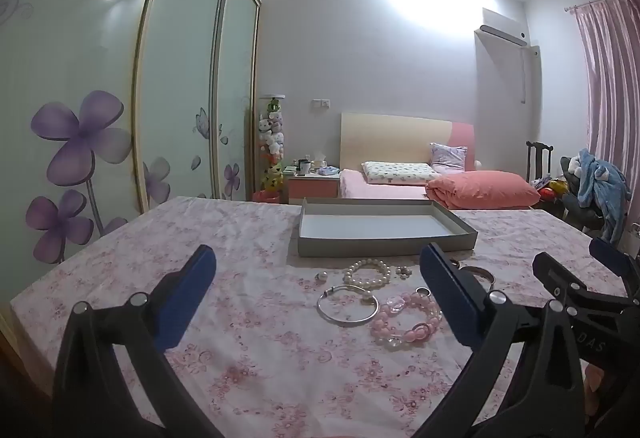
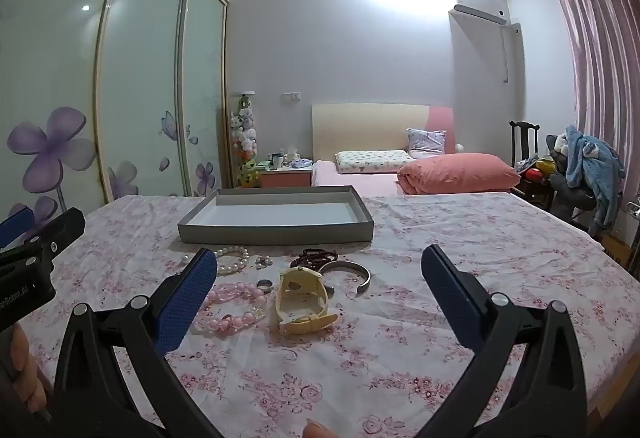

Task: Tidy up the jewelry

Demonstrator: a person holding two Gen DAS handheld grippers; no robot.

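Both units stand with jaws spread wide and nothing between the pads: the left hand-held gripper [image 1: 316, 282] and the right hand-held gripper [image 2: 320, 282] hover low over the table [image 2: 460, 258], which carries a pink floral cloth. The jewelry lies loose at frame centre, in front of the grey tray [image 2: 276, 232]: a pearl bracelet [image 1: 368, 272], a silver bangle [image 1: 347, 305], a pink bead bracelet [image 1: 404, 322], a cream watch [image 2: 302, 296], a dark bead strand [image 2: 314, 257] and an open metal cuff [image 2: 352, 272]. The tray holds no pieces.
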